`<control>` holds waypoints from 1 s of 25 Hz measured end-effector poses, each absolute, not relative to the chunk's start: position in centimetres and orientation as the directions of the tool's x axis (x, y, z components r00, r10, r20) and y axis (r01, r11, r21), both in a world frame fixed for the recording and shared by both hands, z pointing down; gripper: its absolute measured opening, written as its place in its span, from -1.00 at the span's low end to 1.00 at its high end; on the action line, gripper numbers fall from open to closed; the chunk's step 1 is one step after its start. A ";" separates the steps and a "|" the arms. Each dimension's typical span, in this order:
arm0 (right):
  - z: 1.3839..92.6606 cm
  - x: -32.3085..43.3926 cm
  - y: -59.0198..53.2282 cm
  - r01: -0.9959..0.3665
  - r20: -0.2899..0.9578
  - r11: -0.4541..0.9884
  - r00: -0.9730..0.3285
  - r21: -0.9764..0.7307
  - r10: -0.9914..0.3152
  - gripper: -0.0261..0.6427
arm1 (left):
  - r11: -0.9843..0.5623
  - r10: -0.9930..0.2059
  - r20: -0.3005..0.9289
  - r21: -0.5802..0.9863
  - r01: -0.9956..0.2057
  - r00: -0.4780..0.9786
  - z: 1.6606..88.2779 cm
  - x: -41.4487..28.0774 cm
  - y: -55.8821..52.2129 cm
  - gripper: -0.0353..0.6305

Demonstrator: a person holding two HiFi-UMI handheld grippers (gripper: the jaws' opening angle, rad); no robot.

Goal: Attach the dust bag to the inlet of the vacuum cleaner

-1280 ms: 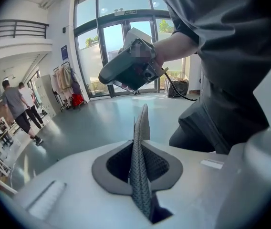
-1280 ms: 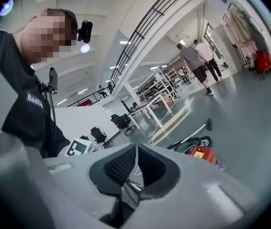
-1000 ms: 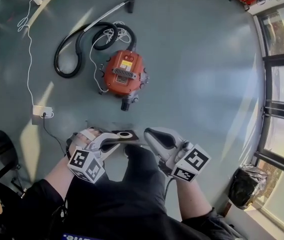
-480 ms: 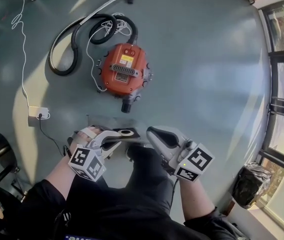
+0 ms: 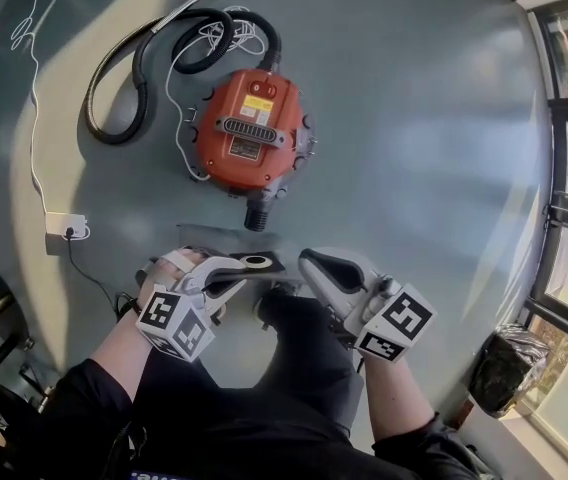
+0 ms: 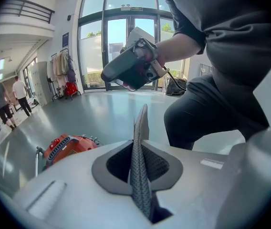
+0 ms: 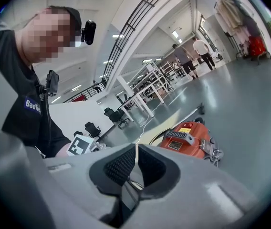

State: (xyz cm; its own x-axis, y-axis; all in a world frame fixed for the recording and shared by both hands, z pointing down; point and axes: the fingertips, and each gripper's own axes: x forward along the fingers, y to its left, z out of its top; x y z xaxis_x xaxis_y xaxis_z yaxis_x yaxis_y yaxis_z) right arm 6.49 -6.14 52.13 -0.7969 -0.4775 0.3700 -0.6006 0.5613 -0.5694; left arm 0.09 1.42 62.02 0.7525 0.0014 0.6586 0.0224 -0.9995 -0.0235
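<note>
The orange vacuum cleaner (image 5: 249,133) stands on the floor, its dark inlet stub (image 5: 256,216) pointing toward me. It also shows in the left gripper view (image 6: 68,147) and the right gripper view (image 7: 188,137). The dust bag's dark collar (image 5: 256,263), with a pale-ringed hole, hangs just short of the inlet. The grey bag body (image 5: 209,240) spreads from it. My left gripper (image 5: 242,270) is shut on the collar's left side, seen edge-on between its pads (image 6: 140,128). My right gripper (image 5: 306,264) is shut on the right side, a thin pale edge between its jaws (image 7: 136,152).
A black hose (image 5: 144,63) and a white cord (image 5: 214,53) curl behind the vacuum. A white socket block (image 5: 64,226) with cables lies on the floor at left. A black sack (image 5: 504,370) sits by the windows at right. People walk far off (image 6: 4,99).
The head view has sunk toward the floor and the vacuum now looks larger and closer to both grippers. Both grippers still hold the bag collar between them.
</note>
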 end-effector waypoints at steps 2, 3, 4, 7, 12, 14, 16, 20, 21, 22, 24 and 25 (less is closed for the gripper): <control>53.5 6.4 -6.3 -0.599 0.370 0.560 -0.798 -0.573 -0.475 -0.92 | -0.999 0.011 0.659 -0.016 0.029 0.752 63.4 0.3 1.7 -0.77; 54.2 6.4 -6.5 -0.598 0.370 0.561 -0.799 -0.573 -0.473 -0.92 | -0.999 0.015 0.659 -0.014 0.032 0.752 64.1 0.4 1.8 -0.77; 55.0 6.4 -6.7 -0.597 0.370 0.563 -0.800 -0.572 -0.472 -0.92 | -0.999 0.018 0.658 -0.012 0.035 0.753 64.7 0.5 1.8 -0.76; 57.1 6.2 -7.3 -0.592 0.366 0.569 -0.803 -0.570 -0.469 -0.92 | -0.999 0.025 0.653 -0.005 0.037 0.757 66.7 0.8 1.8 -0.77; 60.4 6.0 -8.0 -0.580 0.350 0.585 -0.813 -0.567 -0.466 -0.92 | -0.999 0.033 0.646 -0.003 0.047 0.762 69.2 1.2 1.9 -0.77; 61.7 5.9 -8.3 -0.579 0.344 0.589 -0.813 -0.564 -0.470 -0.92 | -0.998 0.038 0.641 -0.006 0.055 0.767 70.0 1.2 2.1 -0.77; 62.8 5.7 -8.5 -0.576 0.334 0.597 -0.815 -0.558 -0.474 -0.92 | -0.998 0.043 0.633 -0.007 0.062 0.773 70.8 1.2 2.2 -0.77; 64.6 5.3 -9.2 -0.568 0.310 0.623 -0.820 -0.537 -0.481 -0.92 | -0.997 0.060 0.617 0.001 0.076 0.785 72.1 1.2 1.9 -0.76; 65.0 5.2 -9.4 -0.568 0.304 0.630 -0.821 -0.530 -0.484 -0.92 | -0.997 0.063 0.612 0.002 0.078 0.788 72.4 1.2 1.7 -0.76; 65.3 5.2 -9.5 -0.567 0.298 0.636 -0.821 -0.524 -0.487 -0.92 | -0.997 0.066 0.608 0.004 0.080 0.791 72.7 1.2 1.5 -0.77; 66.0 5.1 -9.8 -0.565 0.284 0.646 -0.822 -0.513 -0.493 -0.92 | -0.996 0.077 0.603 0.013 0.087 0.794 73.2 1.2 1.2 -0.77; 66.3 5.1 -9.9 -0.563 0.277 0.652 -0.823 -0.508 -0.496 -0.92 | -0.996 0.083 0.600 0.017 0.092 0.795 73.5 1.2 1.1 -0.77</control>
State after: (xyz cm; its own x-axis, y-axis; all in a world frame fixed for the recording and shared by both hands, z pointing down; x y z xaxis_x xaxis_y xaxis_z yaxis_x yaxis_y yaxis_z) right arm 5.11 -9.89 66.30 -0.8233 -0.4957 0.2767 -0.5631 0.6515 -0.5084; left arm 1.19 1.14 73.49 0.7953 0.0835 0.6005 0.0915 -0.9957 0.0172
